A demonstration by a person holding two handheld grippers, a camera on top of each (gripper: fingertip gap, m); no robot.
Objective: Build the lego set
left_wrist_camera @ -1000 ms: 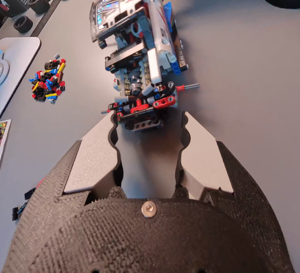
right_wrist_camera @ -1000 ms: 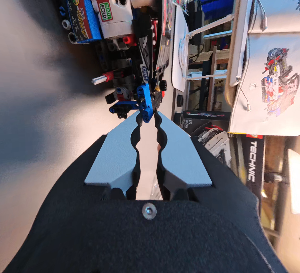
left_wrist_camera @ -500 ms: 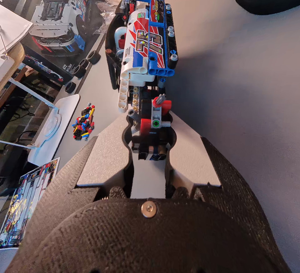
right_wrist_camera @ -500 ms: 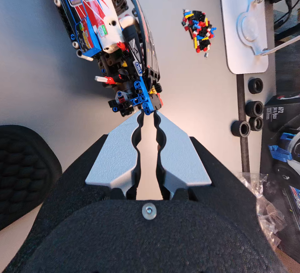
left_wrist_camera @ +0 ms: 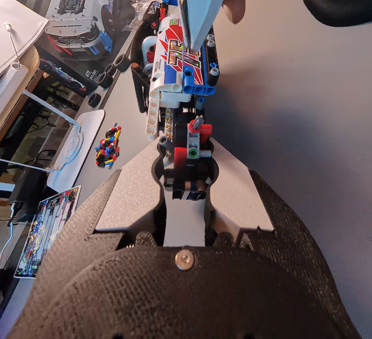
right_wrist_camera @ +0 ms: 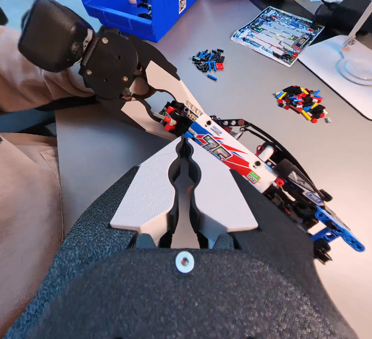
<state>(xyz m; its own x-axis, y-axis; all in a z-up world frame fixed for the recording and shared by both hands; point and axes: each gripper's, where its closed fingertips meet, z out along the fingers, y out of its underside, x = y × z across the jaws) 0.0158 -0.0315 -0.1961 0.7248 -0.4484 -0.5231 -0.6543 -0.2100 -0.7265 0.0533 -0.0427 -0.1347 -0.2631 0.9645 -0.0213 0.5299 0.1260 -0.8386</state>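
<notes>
Gripping one end of the half-built white, red and blue lego car [left_wrist_camera: 181, 71], your left claw [left_wrist_camera: 186, 160] holds it tipped on its side over the grey worktop [left_wrist_camera: 291, 148]. Your right claw [right_wrist_camera: 184, 141], nearly closed and seemingly empty, touches the stickered side panel. Pressing there could lever the car out of the left grip or pop pins loose.

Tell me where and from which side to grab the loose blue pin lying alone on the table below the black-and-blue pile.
Grip the blue pin across its middle, coming straight down. It lies flat on the table, clear of the black-and-blue pile, so fingers should fit either side of its thin shaft. Both grippers look occupied with the car now.
</notes>
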